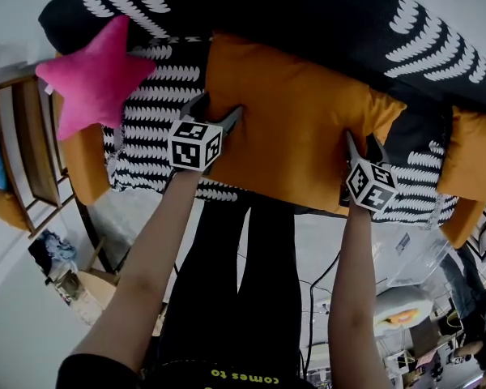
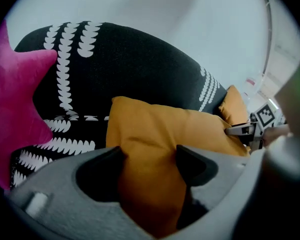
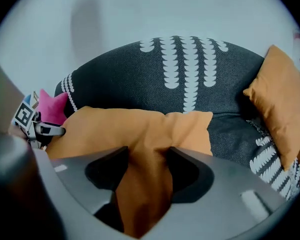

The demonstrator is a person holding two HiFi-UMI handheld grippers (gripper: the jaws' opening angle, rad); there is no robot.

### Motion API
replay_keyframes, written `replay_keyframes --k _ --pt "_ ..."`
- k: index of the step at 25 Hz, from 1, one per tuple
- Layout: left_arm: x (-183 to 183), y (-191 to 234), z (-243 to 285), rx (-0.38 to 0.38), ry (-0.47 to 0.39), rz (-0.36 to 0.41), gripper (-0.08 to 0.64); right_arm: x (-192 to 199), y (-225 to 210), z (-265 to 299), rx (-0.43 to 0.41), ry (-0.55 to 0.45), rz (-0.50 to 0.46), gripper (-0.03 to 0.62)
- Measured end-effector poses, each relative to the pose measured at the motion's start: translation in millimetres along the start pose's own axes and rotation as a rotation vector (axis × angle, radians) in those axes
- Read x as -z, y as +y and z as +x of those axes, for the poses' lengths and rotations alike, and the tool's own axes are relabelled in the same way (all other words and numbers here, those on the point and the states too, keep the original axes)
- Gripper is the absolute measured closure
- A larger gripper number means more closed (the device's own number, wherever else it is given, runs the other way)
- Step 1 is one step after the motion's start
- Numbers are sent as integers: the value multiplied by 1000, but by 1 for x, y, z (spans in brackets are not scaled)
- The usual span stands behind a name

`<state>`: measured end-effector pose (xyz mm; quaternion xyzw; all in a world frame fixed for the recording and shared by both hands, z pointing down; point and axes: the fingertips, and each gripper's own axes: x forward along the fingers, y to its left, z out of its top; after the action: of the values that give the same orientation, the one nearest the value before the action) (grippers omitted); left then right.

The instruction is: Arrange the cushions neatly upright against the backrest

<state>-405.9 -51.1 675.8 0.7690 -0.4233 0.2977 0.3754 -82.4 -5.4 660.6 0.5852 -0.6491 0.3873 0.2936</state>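
Around my work: a pink star-shaped plush cushion [image 1: 97, 79] at 10 o'clock rests on the black sofa backrest with white leaf print [image 1: 308, 10], and a wooden slatted shelf [image 1: 32, 136] stands at 9. I count 3 orange cushions: a side orange cushion [image 1: 470, 152] at 3, another orange cushion [image 1: 85, 164] at 8, and the big orange fabric cushion [image 1: 296, 124] at centre against the backrest. My left gripper [image 1: 219, 108] clamps its 9 o'clock edge, my right gripper [image 1: 364, 143] pinches its 4 o'clock edge, with both forearms stretched forward
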Motion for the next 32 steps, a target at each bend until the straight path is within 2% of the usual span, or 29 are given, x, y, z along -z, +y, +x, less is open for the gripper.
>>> replay_keyframes --k 4,8,13,17,22,27,29,32 --pt "5 -2 -12 -5 -5 14 288 3 -2 -15 13 -11 9 462" --pt "2 -6 -26 -8 -19 -12 417 2 -4 -32 5 -53 35 553" --pt "4 -2 -48 -17 -31 1 500 -3 12 -55 -3 -121 101 572" --pt "-2 4 -79 -35 -80 10 531 -22 36 -79 -29 -196 121 572" --pt "-31 45 -126 -131 -207 0 545 -69 95 -91 -127 -336 87 572" --pt "-96 80 -171 -228 -389 48 546 -153 143 -105 -216 -558 55 572" --pt "-124 91 -185 -233 -483 73 546 -182 158 -109 -234 -647 44 572" --pt "-149 110 -190 -178 -626 66 549 -207 171 -96 -226 -719 -15 572"
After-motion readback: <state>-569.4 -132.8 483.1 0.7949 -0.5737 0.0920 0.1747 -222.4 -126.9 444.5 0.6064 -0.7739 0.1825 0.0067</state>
